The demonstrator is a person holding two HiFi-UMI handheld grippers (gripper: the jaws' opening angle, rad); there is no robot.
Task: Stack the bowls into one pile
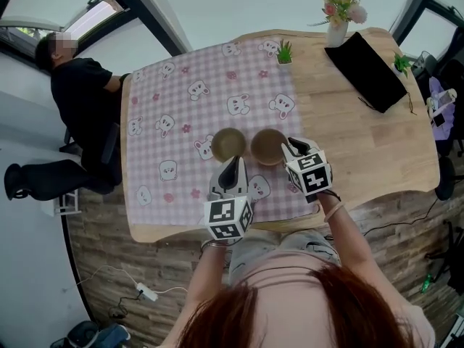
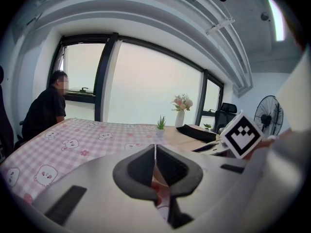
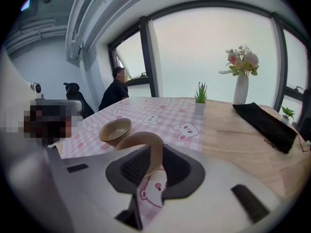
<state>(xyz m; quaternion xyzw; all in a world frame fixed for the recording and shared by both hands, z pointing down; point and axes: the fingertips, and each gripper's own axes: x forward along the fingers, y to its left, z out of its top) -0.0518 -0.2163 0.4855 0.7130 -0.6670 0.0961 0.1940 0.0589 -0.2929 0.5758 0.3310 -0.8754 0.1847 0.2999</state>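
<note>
Two tan bowls stand side by side on the pink checked cloth (image 1: 181, 114). The left bowl (image 1: 228, 143) (image 3: 115, 129) sits free. My left gripper (image 1: 233, 164) (image 2: 155, 152) is just on its near side; its jaws stand together with only a thin slit, and no bowl shows ahead of them. The right bowl (image 1: 267, 147) (image 3: 141, 140) has its right rim between the jaws of my right gripper (image 1: 291, 147) (image 3: 155, 161). These jaws stand apart: the bowl's wall lies by the left pad, with a gap to the right pad.
A person in black (image 1: 80, 93) sits at the table's far left end. On the bare wood to the right lie a black pouch (image 1: 366, 69), a vase of flowers (image 1: 338, 20) and a small potted plant (image 1: 284, 51). The table's near edge (image 1: 217, 230) is under my hands.
</note>
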